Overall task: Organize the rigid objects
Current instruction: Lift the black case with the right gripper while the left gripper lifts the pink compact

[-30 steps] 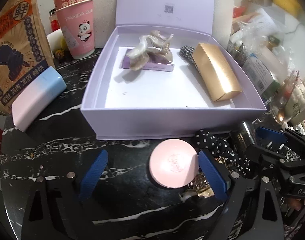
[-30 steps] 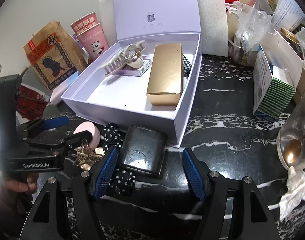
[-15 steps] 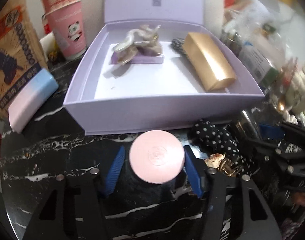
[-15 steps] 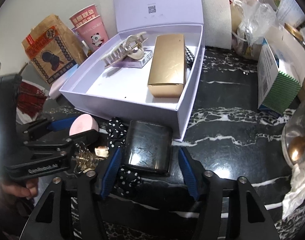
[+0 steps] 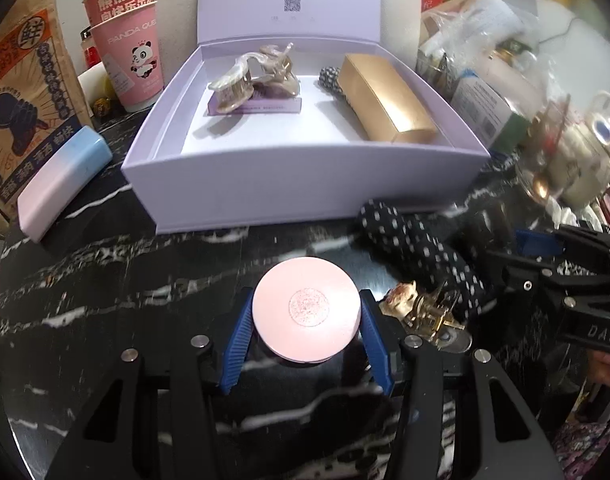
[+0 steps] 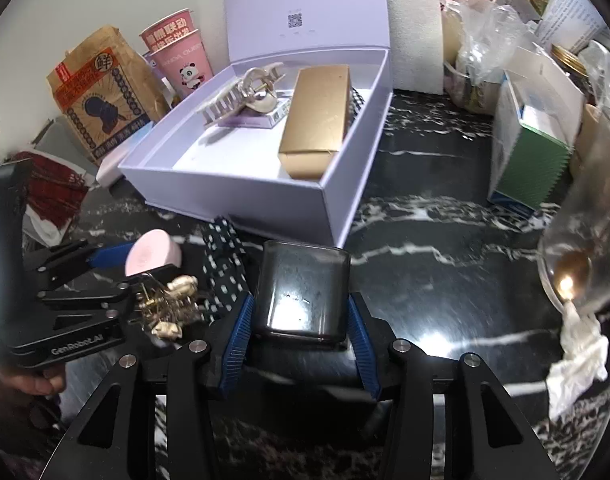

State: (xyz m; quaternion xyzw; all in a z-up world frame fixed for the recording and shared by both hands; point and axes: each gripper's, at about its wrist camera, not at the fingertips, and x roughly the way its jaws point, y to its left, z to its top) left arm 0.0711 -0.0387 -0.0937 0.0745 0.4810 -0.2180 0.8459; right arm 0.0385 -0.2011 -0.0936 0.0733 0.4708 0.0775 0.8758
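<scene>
My left gripper (image 5: 307,320) is shut on a round pink compact (image 5: 307,314), lifted slightly above the black marble table; it also shows in the right wrist view (image 6: 153,258). My right gripper (image 6: 301,320) is shut on a dark glossy rectangular case (image 6: 303,292). The open lilac box (image 5: 305,188) stands behind both and holds a pearly hair claw (image 5: 251,76) on a purple card and a gold box (image 5: 385,98). A polka-dot scrunchie (image 5: 417,246) and gold hair clips (image 5: 429,312) lie between the grippers.
A pink-blue case (image 5: 61,180), pink panda cups (image 5: 133,64) and a brown paper bag (image 5: 21,92) stand left of the box. A green-white carton (image 6: 533,152), plastic bags and a glass dish with crumpled tissue (image 6: 581,356) crowd the right side.
My left gripper moved right over the pink compact, closed on it and drew back from the box. My right gripper closed on the dark case.
</scene>
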